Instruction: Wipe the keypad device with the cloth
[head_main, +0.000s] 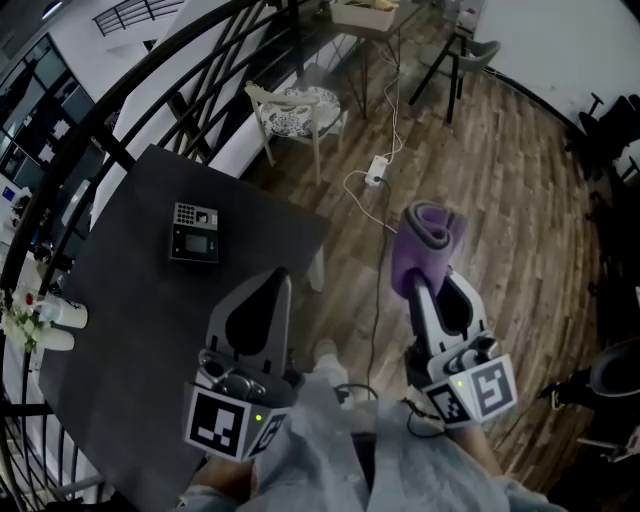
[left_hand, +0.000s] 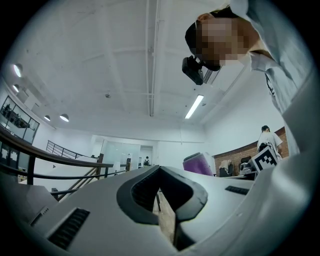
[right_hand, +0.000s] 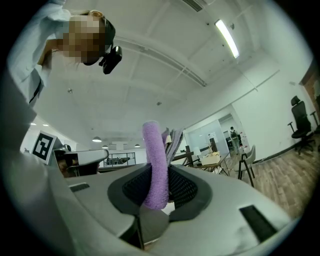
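The keypad device (head_main: 193, 232), dark with a small keypad and a screen, lies flat on the dark table (head_main: 120, 330), towards its far side. My left gripper (head_main: 278, 280) hangs over the table's near right edge, well short of the device. Its jaws stand together with nothing between them (left_hand: 160, 172). My right gripper (head_main: 425, 282) is off the table, over the wooden floor, shut on a folded purple cloth (head_main: 430, 236). The cloth (right_hand: 156, 155) sticks up out of the jaws (right_hand: 157, 182). Both grippers point up towards the ceiling. The cloth (left_hand: 199, 164) also shows in the left gripper view.
A black railing (head_main: 150, 70) curves round the table's far and left sides. White flowers and small bottles (head_main: 40, 322) stand at the table's left edge. On the floor beyond are a white chair (head_main: 295, 112), a power strip (head_main: 377, 170) with cables, and a dark stool (head_main: 455, 55).
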